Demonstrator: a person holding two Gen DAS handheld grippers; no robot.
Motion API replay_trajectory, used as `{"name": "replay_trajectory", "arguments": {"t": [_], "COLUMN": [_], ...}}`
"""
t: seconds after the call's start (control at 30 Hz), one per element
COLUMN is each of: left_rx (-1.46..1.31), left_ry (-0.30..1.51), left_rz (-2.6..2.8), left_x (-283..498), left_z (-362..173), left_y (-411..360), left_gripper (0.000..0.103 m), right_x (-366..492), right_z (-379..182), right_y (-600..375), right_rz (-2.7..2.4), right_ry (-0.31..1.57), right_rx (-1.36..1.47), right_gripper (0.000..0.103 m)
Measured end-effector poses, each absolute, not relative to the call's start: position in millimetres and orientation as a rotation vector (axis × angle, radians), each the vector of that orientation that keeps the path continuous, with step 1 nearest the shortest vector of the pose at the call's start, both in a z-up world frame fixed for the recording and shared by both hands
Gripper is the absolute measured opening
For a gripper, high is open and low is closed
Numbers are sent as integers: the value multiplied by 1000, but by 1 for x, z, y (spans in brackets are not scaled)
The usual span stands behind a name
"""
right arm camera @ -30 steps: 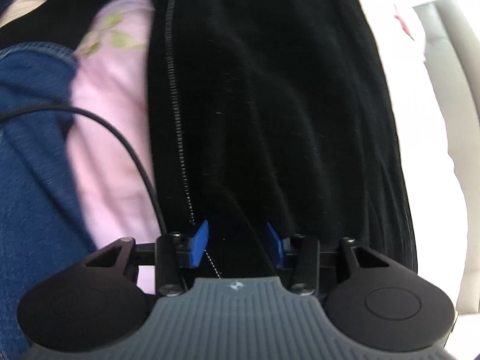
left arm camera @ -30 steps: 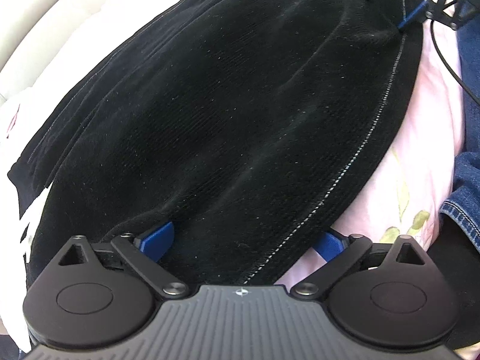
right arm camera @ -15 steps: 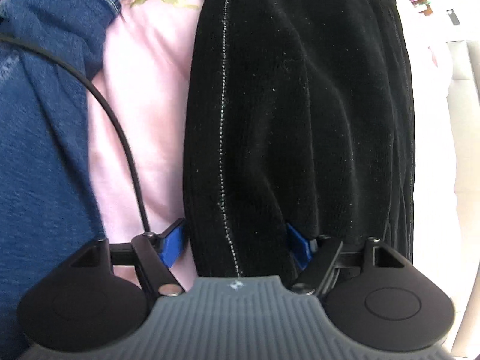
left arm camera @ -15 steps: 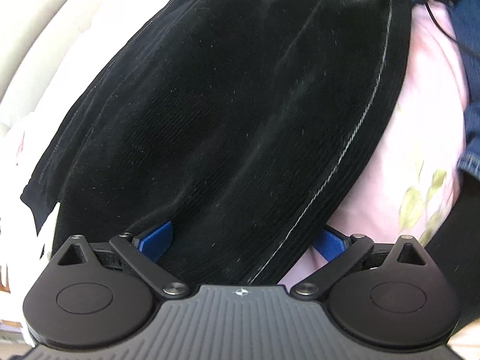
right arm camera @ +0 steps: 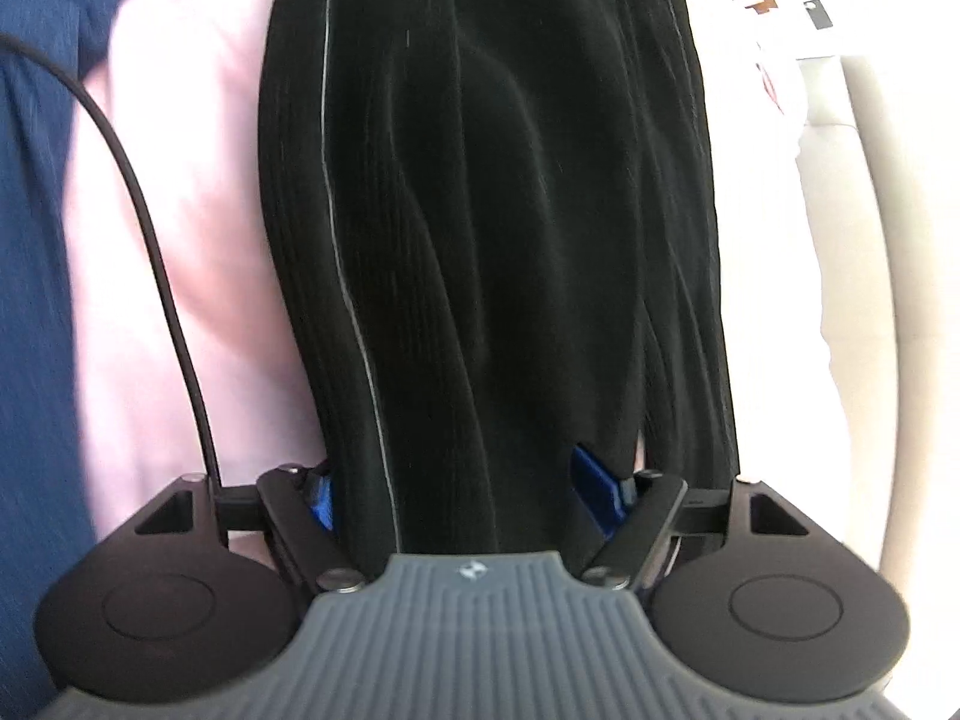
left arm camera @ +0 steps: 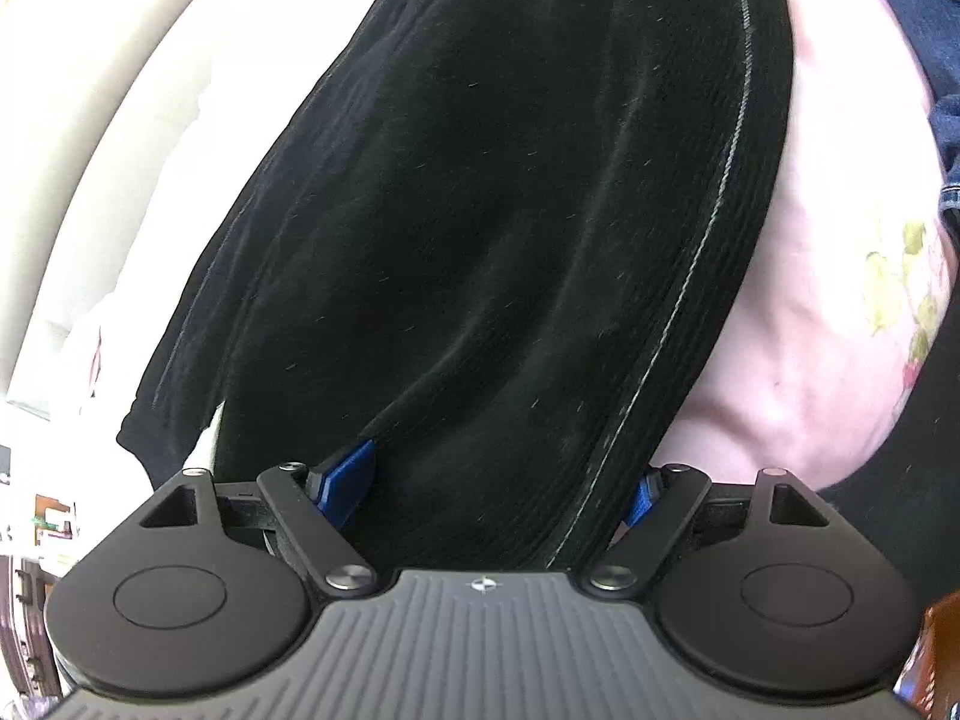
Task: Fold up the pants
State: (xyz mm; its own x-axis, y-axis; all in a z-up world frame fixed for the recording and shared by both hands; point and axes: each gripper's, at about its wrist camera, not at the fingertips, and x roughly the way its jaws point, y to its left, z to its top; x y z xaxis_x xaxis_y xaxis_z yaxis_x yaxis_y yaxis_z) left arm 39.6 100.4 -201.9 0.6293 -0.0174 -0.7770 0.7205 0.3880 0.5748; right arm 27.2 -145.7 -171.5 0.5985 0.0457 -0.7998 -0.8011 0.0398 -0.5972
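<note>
Black corduroy pants [left arm camera: 480, 210] with a white stitched seam lie folded lengthwise on a pink floral sheet [left arm camera: 828, 312]. My left gripper [left arm camera: 492, 486] stands wide open with the pants' near end lying between its blue fingers [left arm camera: 348, 474]. In the right wrist view the same pants [right arm camera: 492, 210] stretch away from me. My right gripper [right arm camera: 474, 492] is also open, and the cloth bunches between its blue fingers [right arm camera: 594, 486]. The fingertips of both grippers are partly hidden by the fabric.
Blue denim [right arm camera: 36, 240] lies to the left of the pants on the pink sheet [right arm camera: 198, 192], with a black cable [right arm camera: 162, 276] across it. A cream cushioned edge [right arm camera: 864, 276] runs along the right. The cream edge also shows in the left wrist view [left arm camera: 90, 138].
My right gripper's jaws have spread from nearly closed on the cloth to wide open. Both grippers have moved along the pants, and the cloth now looks narrower and more bunched.
</note>
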Motion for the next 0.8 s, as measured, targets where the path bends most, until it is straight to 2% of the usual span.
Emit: {"name": "replay_trajectory", "arguments": {"t": [0.03, 0.07, 0.1, 0.2, 0.27, 0.3, 0.33, 0.37, 0.4, 0.57, 0.8], "left_rx": [1099, 1112, 1120, 1121, 1139, 1149, 1147, 1125, 1087, 951, 895], "left_ry": [767, 766, 775, 784, 789, 783, 773, 762, 757, 686, 615], "left_rz": [-511, -488, -462, -436, -431, -425, -419, -408, -399, -341, -271], "left_x": [40, 41, 44, 49, 49, 47, 50, 53, 55, 79, 122], "left_z": [-198, -196, -196, -195, -197, -197, -195, -188, -180, -131, -98], "left_y": [101, 105, 109, 115, 116, 116, 112, 108, 109, 116, 107], "left_gripper": [93, 83, 68, 59, 56, 48, 44, 37, 33, 29, 30], "right_x": [28, 29, 32, 37, 39, 48, 49, 58, 55, 60, 84], "right_z": [-174, -172, -170, -167, -172, -173, -172, -167, -164, -144, -112], "right_y": [-151, -157, -165, -176, -170, -169, -167, -170, -173, -195, -206], "right_rz": [720, 711, 700, 686, 688, 694, 705, 721, 713, 622, 522], "right_ry": [697, 700, 718, 761, 799, 803, 806, 797, 768, 696, 617], "right_rx": [-1401, -1390, -1359, -1292, -1268, -1266, -1263, -1258, -1259, -1156, -1134], "right_gripper": [68, 68, 68, 65, 59, 57, 45, 11, 12, 11, 10]}}
